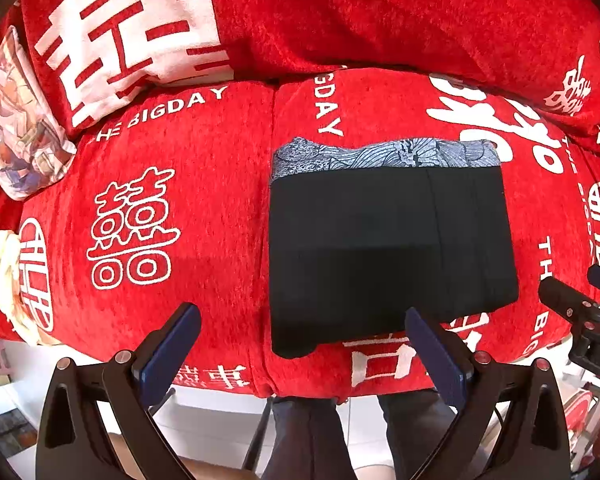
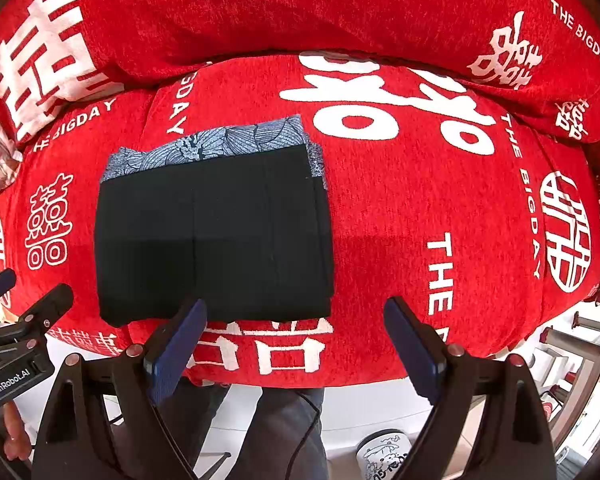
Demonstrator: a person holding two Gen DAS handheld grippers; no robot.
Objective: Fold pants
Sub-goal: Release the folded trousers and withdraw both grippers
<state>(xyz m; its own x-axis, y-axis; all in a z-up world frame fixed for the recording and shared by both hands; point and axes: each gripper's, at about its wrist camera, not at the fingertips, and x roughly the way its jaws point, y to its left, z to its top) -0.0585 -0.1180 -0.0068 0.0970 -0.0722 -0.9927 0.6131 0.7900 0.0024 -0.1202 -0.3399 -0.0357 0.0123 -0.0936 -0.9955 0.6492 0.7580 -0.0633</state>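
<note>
Pants [image 1: 388, 248], black and already folded into a compact rectangle, lie flat on a red sofa seat [image 1: 204, 208] printed with white characters, stacked on a blue-grey patterned cloth [image 1: 380, 154] whose strip shows only along the far edge. The fold appears finished, or one tidy-up short of it.

The left gripper [image 1: 302, 344] hangs over the seat's front edge, fingers [image 1: 172, 344] spread wide and empty; its right finger overlaps the pile's near edge in that view, though contact cannot be confirmed. The pants lie ahead and to the right of it. The right gripper [image 2: 296, 338] mirrors this, fingers [image 2: 414, 348] likewise apart and grasping nothing, with the pants [image 2: 216, 236] ahead and to its left; its left finger crosses the pile's near edge. The pile thus sits between the two tools, about equally near to each. Its longer side looks to run left to right along the sofa, though the rectangle is close to square and the lens bends it.

Any further move, judged from this, would mean reaching forward and inward from both sides.

Counted: one folded pair of pants, one patterned cloth beneath, two grippers, one picture cushion [image 1: 18, 120] at far left, one white printed cup [image 2: 382, 456] on the floor below, and the person's two legs [image 1: 312, 436] standing at the sofa front.
</note>
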